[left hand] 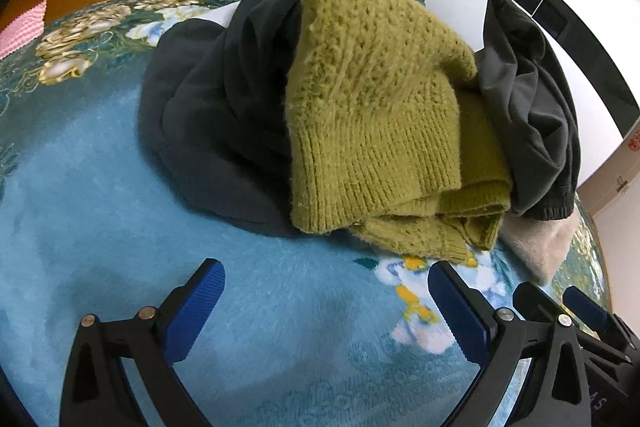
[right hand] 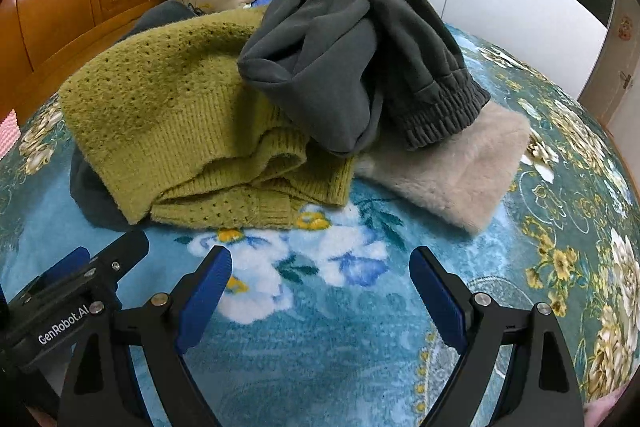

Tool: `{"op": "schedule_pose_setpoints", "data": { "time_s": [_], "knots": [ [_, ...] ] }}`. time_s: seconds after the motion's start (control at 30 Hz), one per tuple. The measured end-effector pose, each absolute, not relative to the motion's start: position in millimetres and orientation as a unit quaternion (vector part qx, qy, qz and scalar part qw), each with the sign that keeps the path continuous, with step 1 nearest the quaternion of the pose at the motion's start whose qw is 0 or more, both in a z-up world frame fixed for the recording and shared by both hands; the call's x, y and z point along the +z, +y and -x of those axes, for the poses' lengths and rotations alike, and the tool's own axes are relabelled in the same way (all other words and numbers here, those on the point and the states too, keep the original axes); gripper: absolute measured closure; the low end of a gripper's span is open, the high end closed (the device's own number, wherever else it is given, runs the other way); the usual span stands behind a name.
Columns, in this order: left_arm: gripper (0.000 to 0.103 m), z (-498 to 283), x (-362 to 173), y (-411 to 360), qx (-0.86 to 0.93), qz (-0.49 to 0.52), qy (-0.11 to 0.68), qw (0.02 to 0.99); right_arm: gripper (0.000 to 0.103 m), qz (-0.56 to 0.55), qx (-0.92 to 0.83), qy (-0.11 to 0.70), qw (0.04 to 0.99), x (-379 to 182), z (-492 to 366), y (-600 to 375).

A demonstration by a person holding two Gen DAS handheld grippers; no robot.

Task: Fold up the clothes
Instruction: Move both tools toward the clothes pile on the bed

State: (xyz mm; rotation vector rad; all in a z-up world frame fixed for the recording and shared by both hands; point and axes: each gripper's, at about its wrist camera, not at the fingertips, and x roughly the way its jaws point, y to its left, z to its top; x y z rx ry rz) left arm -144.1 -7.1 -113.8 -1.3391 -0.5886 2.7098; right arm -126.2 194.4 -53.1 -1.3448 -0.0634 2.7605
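Now, on the bed's plush teal floral blanket (right hand: 320,367), a heap of clothes sits just beyond both claws. At far left stands a carved wooden headboard (right hand: 60,11). A dark charcoal garment (left hand: 208,131) lies flat, partly under the olive-green knit sweater (right hand: 168,115), chunky and ribbed at its hem, folded roughly with its long axis running near-left to far-right. Right of it, crumpled grey fleece trousers (right hand: 352,59) are piled up, elastic cuff pointing right, resting on a flat, fuzzy beige garment (right hand: 452,167). Left claw (left hand: 326,295) and right claw (right hand: 320,279) hang wide apart, holding nothing, above the blanket.
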Motion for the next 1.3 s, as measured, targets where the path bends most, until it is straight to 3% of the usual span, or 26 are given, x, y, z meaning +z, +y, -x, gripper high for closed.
{"op": "schedule_pose_setpoints", "data": {
  "time_s": [0.6, 0.97, 1.17, 1.23, 1.3],
  "knots": [
    [0.0, 147, -124, -9, 0.881, 0.416, -0.224, 0.034, 0.012, 0.439, 0.897, -0.027, 0.035, -57, 157, 198],
    [0.0, 125, -121, -6, 0.88, 0.41, -0.231, 0.062, 0.012, 0.382, 0.922, -0.055, 0.042, -14, 190, 205],
    [0.0, 100, -119, -8, 0.878, 0.411, -0.237, 0.059, 0.012, 0.409, 0.908, -0.085, 0.005, -15, 218, 175],
    [0.0, 88, -117, -8, 0.877, 0.415, -0.234, 0.06, 0.018, 0.425, 0.901, -0.087, 0.015, -16, 232, 167],
    [0.0, 77, -112, -11, 0.878, 0.415, -0.23, 0.061, 0.036, 0.429, 0.902, -0.033, 0.032, -9, 239, 180]
  ]
}}
